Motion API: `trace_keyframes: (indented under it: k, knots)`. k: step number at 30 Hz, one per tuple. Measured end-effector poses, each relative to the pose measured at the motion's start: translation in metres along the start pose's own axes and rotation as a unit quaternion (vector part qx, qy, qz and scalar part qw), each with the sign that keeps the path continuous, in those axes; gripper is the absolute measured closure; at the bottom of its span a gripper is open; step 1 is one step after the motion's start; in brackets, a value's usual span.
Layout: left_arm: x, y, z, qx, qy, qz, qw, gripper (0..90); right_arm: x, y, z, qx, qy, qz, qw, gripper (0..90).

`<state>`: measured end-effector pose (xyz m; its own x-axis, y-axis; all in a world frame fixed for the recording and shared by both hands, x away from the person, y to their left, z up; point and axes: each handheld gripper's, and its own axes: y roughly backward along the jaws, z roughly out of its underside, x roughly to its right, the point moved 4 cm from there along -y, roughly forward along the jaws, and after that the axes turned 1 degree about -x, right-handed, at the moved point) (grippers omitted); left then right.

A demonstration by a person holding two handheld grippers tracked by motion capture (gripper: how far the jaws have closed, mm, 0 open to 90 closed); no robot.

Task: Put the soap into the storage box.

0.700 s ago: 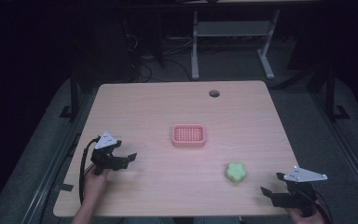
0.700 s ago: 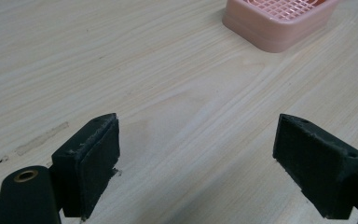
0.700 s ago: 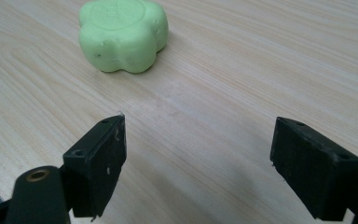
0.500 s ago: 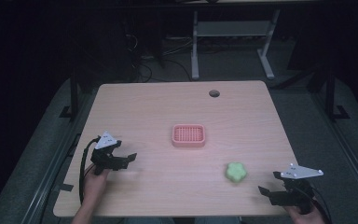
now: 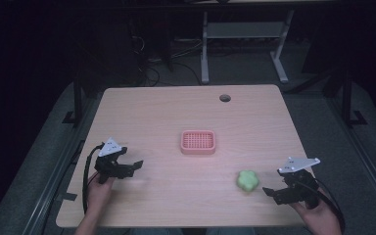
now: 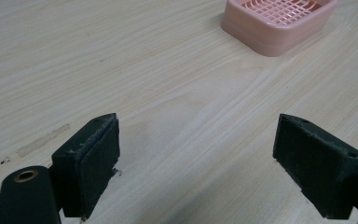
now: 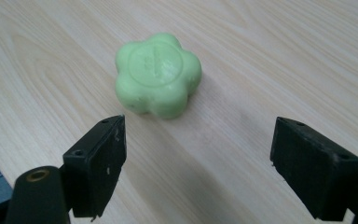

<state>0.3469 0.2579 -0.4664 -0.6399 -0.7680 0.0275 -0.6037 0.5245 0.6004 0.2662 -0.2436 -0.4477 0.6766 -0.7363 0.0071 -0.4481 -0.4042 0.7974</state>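
Jaws of both grippers gape empty over pale woodgrain; flower-shaped green soap (image 7: 158,74) lies before the right gripper (image 7: 198,163).

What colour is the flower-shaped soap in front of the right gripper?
Light green all over: the soap shows best in the right gripper view, lying on the table ahead of the open jaws.

This looks like a lab or test room. A bare wooden table (image 5: 166,122) with a cable hole (image 5: 224,98) stands on grey carpet, in dim surroundings. Loose cables (image 5: 152,73) and a metal desk frame (image 5: 242,44) lie behind it.
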Motion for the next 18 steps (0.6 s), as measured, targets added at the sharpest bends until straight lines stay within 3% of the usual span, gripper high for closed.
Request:
trace_keyframes:
  k: [18]
  knots:
    - [0.0,0.001,-0.001,0.004,0.003,0.0,1.0,14.4,-0.009,-0.005,-0.037,-0.055,0.029,-0.021,0.9978,17.7]
